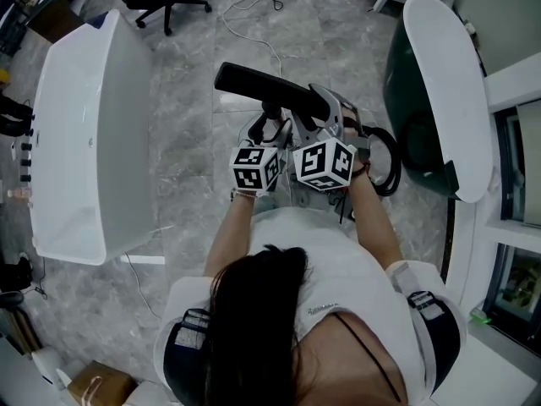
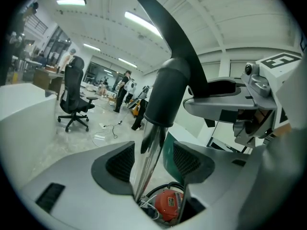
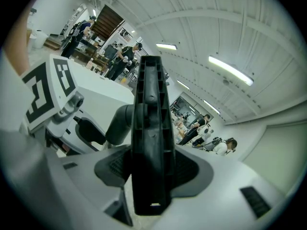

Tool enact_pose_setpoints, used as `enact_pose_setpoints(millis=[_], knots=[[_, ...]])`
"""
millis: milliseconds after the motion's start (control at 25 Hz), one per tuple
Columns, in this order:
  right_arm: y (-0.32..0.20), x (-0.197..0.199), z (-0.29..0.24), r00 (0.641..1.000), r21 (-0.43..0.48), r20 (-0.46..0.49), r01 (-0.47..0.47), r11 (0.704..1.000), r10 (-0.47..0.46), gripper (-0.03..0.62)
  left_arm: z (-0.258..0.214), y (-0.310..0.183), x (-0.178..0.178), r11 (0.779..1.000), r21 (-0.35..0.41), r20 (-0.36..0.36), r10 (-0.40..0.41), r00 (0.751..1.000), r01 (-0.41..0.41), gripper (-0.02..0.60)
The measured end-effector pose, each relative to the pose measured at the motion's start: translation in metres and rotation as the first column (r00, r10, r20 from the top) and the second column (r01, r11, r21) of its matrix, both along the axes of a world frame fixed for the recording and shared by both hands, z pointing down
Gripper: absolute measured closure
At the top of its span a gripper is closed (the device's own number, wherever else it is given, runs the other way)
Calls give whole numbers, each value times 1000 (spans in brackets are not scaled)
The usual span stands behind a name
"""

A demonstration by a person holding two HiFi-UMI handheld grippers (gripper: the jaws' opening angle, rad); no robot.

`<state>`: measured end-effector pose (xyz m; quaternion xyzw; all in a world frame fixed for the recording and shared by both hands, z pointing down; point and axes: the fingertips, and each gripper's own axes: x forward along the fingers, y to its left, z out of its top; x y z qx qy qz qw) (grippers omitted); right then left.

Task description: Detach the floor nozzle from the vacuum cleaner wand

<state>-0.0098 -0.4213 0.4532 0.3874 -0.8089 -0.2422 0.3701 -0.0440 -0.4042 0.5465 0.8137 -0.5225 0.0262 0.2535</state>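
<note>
Two grips needed: right tongs (image 3: pixel 152 171) are clamping the nozzle (image 3: pixel 151 128); left tongs (image 2: pixel 154 164) are hanging open round the wand (image 2: pixel 146 161), needing closing before pulling.

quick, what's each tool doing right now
Left tool: open, shiny metal vacuum wand between its jaws, not gripped.
Right tool: closed on the black plastic floor nozzle.

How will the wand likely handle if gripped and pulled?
The wand looks like a polished metal tube: probably stiff and slippery. Being round, it may twist in a grip. The nozzle on its end likely makes it top-heavy.
</note>
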Motion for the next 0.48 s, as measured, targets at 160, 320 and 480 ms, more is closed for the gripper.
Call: enact_pose_setpoints(millis=[160, 320, 480], knots=[[0, 1, 0, 1000, -1, -1, 2, 1000, -2, 359, 4, -4, 6, 1000, -2, 12, 9, 1000, -9, 345], [-1, -2, 0, 1000, -6, -1, 1, 1000, -1, 359, 6, -9, 4, 1000, 10, 45, 14, 999, -15, 345], [-2, -2, 0, 1000, -7, -3, 0, 1000, -1, 359, 7, -12, 4, 1000, 3, 46, 15, 999, -15, 347]])
